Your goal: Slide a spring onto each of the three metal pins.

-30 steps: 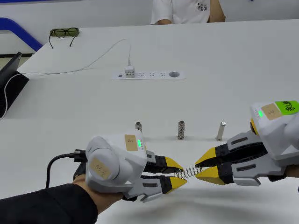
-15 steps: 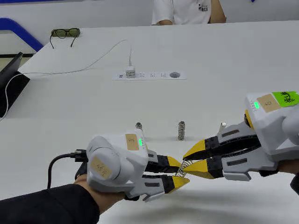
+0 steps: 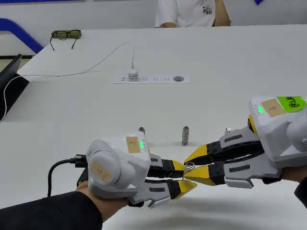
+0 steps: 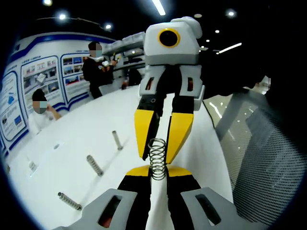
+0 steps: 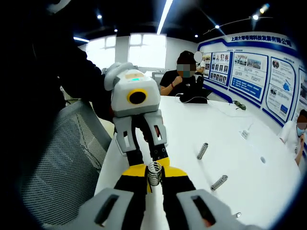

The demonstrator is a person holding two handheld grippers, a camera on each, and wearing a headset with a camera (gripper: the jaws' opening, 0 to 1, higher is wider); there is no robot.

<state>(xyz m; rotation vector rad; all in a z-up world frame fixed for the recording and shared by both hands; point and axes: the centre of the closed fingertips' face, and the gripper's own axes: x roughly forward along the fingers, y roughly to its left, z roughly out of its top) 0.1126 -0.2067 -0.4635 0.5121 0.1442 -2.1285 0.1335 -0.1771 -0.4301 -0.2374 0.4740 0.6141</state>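
Note:
A short spring point(image 3: 190, 167) hangs in the air between my two grippers, above the table's near edge. My left gripper point(image 3: 186, 177) is shut on its near end; in the left gripper view the spring point(image 4: 157, 158) stands up from that gripper's point(image 4: 158, 172) closed yellow tips. My right gripper point(image 3: 188, 167) faces it tip to tip, its jaws parted on either side of the spring's point(image 5: 153, 173) far end. Behind stand three pins: the left pin point(image 3: 142, 130) and middle pin point(image 3: 185, 135) each wear a spring, and the right pin point(image 3: 228, 130) is bare and partly hidden by the right gripper.
A white power strip point(image 3: 152, 77) with a plugged charger and cable lies mid-table. Dark glasses point(image 3: 66, 33) rest at the far left. A person point(image 3: 187, 12) sits at the far side. A black cable point(image 3: 60, 167) trails from the left gripper.
My right gripper has moved left toward the left one. The spring, stretched out between the tips a second ago, now sits short with its far end between the right jaws.

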